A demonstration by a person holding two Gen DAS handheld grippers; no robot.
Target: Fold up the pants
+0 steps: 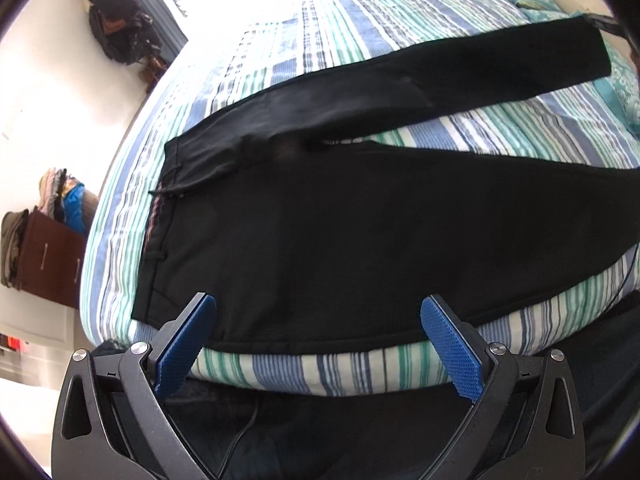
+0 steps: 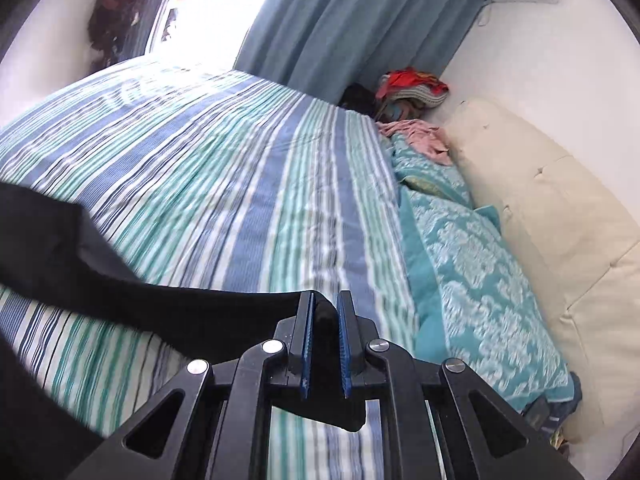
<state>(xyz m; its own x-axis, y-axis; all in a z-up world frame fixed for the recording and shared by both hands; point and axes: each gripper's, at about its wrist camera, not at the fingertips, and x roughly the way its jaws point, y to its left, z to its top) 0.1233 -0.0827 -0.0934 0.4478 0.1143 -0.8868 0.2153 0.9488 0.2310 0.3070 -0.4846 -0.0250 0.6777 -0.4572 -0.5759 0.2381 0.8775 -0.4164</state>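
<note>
A: Where do the pants [image 1: 320, 232] lie?

B: Spread on the striped bedspread [image 1: 340, 12], near its front edge in the left wrist view. Waistband at 9 o'clock, both legs running toward 3 o'clock. The farther leg rises toward 2 o'clock and looks lifted off the bed at its end; the nearer leg lies flat.

A: The left gripper [image 1: 318, 312]?

B: Jaws wide apart, nothing between them. Its blue pads [image 1: 186, 344] sit at 6 o'clock, over the pants' near edge. Whether they touch the cloth cannot be told.

A: The right gripper [image 2: 325, 308]?

B: Clamped on black fabric. In the right wrist view the pants [image 2: 180, 304] stretch from the pads toward 9 o'clock, above the bedspread [image 2: 224, 184]. The frame is blurred.

A: What else is around?

B: A teal patterned blanket [image 2: 480, 272] at 3 o'clock beside a cream headboard [image 2: 560, 208]. A blue curtain [image 2: 352, 16] at 12 o'clock. A brown dresser [image 1: 52, 260] stands at 9 o'clock off the bed in the left view, with piled clothes [image 1: 64, 196] on top.
</note>
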